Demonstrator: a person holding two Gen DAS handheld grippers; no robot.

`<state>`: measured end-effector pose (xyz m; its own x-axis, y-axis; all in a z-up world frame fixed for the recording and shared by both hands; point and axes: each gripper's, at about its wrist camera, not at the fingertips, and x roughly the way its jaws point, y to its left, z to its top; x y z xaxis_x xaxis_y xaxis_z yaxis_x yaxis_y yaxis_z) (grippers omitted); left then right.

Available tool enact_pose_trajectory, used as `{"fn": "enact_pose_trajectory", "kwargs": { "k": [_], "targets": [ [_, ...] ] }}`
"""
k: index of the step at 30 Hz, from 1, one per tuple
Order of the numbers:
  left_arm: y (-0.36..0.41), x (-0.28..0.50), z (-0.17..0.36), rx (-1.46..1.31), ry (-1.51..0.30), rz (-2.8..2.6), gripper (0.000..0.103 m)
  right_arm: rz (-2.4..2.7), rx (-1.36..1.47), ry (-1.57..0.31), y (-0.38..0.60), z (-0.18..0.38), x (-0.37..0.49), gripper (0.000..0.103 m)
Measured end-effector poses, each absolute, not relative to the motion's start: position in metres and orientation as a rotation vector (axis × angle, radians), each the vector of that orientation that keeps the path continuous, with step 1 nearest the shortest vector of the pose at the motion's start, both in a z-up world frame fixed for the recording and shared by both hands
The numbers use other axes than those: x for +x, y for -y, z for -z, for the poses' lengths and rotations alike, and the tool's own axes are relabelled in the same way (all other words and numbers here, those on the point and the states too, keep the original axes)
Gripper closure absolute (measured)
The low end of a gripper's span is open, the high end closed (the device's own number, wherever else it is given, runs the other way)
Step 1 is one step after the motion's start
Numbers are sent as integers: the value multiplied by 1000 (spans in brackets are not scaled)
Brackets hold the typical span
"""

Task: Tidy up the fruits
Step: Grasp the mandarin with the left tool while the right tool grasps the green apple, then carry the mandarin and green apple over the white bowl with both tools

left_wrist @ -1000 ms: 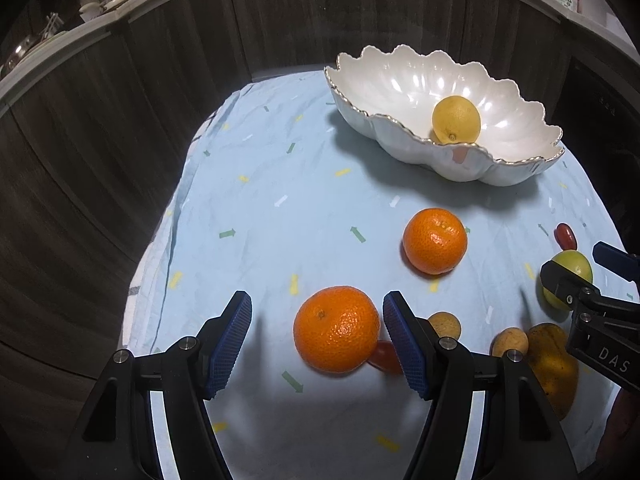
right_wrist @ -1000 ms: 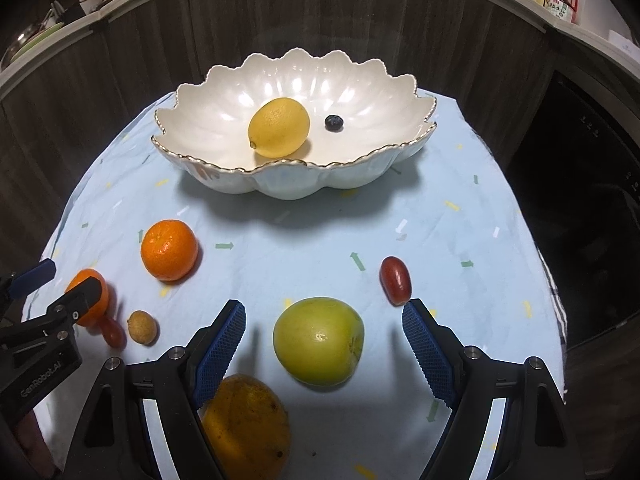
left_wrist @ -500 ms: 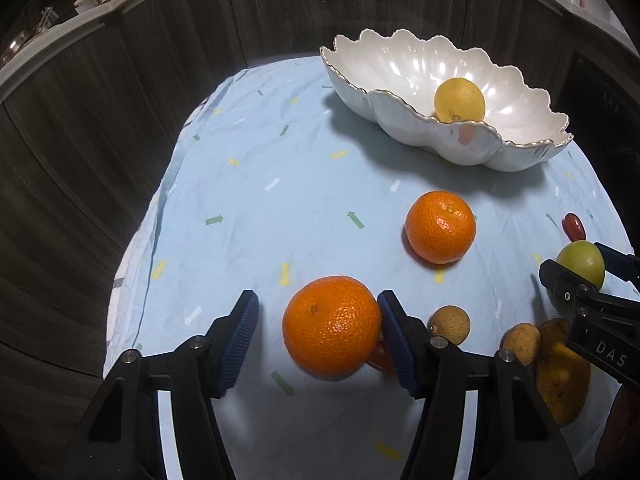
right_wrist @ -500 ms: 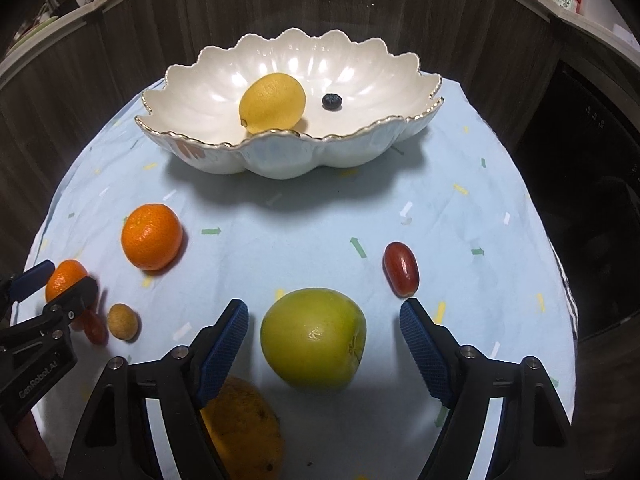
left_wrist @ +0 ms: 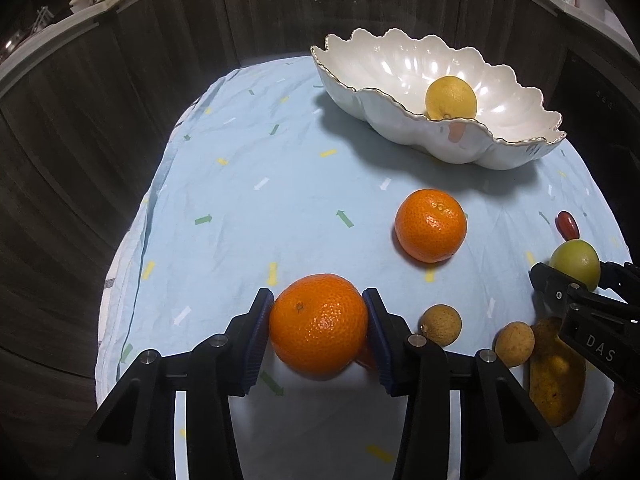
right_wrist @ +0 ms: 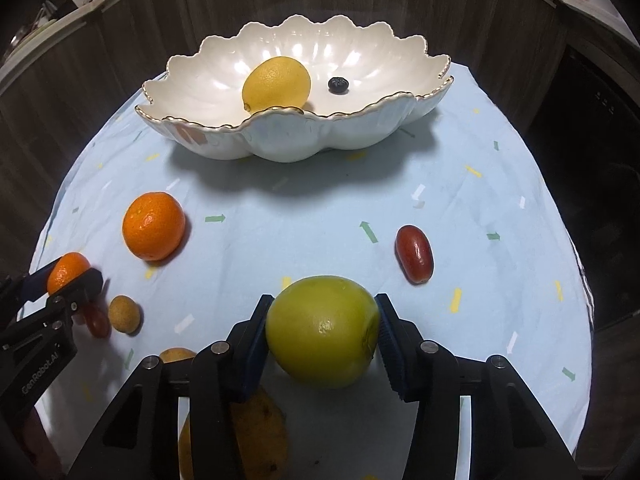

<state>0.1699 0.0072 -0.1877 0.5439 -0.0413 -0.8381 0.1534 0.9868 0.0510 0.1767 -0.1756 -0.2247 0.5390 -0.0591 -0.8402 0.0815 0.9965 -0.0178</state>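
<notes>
On the light blue cloth, my left gripper [left_wrist: 318, 300] has its blue pads against both sides of a large orange [left_wrist: 318, 328], and its jaws are closing on it. My right gripper [right_wrist: 324, 304] is closing too, with a green round fruit [right_wrist: 322, 332] between its pads and touching them. Both fruits rest on the cloth. At the back stands a white scalloped bowl [right_wrist: 280, 110] holding a lemon [right_wrist: 276, 84] and a blueberry [right_wrist: 338, 85].
A second orange [right_wrist: 154, 226] lies between the grippers and the bowl. A dark red oblong fruit [right_wrist: 414, 254] is right of the green one. Two small brown fruits [left_wrist: 440, 325] [left_wrist: 514, 344], a small red fruit [right_wrist: 96, 320] and a yellow-orange fruit [left_wrist: 556, 376] lie between the grippers. Dark wood panels surround the table.
Both grippers' jaws have narrowed from wide apart until the pads meet the orange and the green fruit. Both hands stayed nearly in place.
</notes>
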Motion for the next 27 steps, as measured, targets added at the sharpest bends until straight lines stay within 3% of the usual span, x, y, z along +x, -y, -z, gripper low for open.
{"fn": "enact_pose_trajectory", "kwargs": {
  "k": [27],
  "targets": [
    [-6,167,149,114,-938,124,59,73,26,-901,179,185,169,53]
  ]
}}
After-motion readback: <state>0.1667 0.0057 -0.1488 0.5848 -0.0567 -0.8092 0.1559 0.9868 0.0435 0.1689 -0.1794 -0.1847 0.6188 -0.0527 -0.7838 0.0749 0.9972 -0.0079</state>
